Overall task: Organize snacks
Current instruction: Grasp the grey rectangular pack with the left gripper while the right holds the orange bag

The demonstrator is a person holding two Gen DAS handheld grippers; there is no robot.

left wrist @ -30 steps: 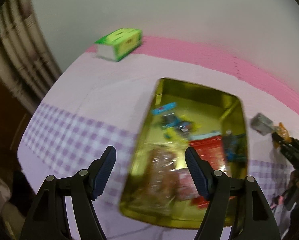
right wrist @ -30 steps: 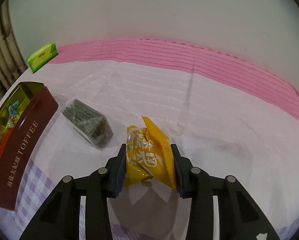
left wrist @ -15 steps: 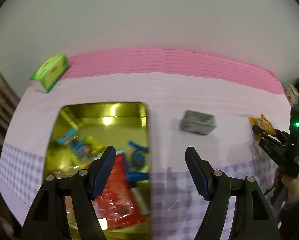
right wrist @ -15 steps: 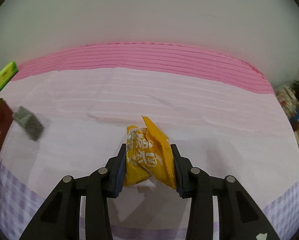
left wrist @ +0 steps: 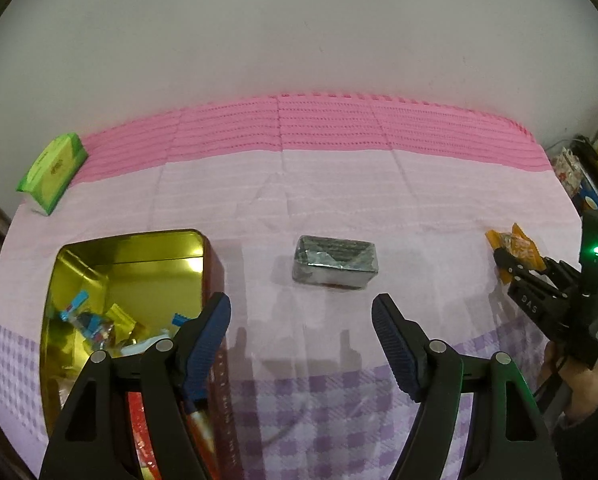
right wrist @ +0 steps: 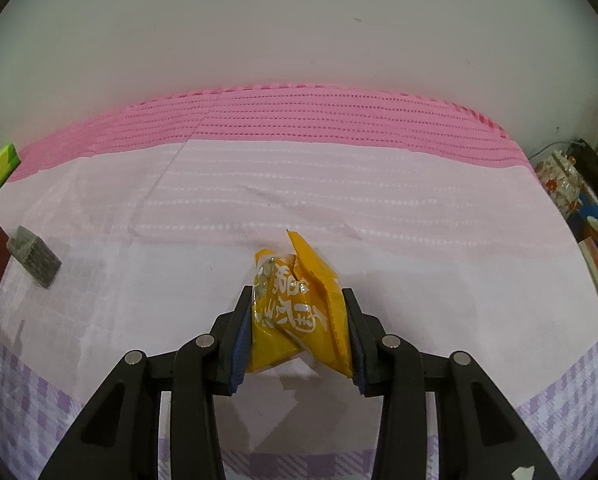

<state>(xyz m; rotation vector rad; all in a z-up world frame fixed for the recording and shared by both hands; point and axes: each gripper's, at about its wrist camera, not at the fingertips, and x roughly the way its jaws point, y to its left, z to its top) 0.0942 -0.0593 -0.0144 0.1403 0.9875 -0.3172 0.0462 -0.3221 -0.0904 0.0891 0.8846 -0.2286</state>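
Note:
My right gripper [right wrist: 297, 334] is shut on an orange snack packet [right wrist: 299, 308] and holds it over the tablecloth; it also shows at the right of the left wrist view [left wrist: 513, 258]. My left gripper [left wrist: 301, 332] is open and empty, facing a dark grey foil-wrapped block [left wrist: 335, 262] that lies on the cloth just ahead of it. The block also shows far left in the right wrist view [right wrist: 33, 256]. An open gold-lined toffee tin [left wrist: 139, 264] with several snacks inside sits left of my left gripper.
A green box [left wrist: 53, 172] lies at the far left back of the table. The pink and purple-checked tablecloth [left wrist: 339, 192] runs up to a white wall. Cluttered shelves [right wrist: 579, 200] stand past the table's right edge.
My left gripper has swung right from over the tin toward the grey block. My right gripper, still holding the orange packet, has turned right, away from the tin.

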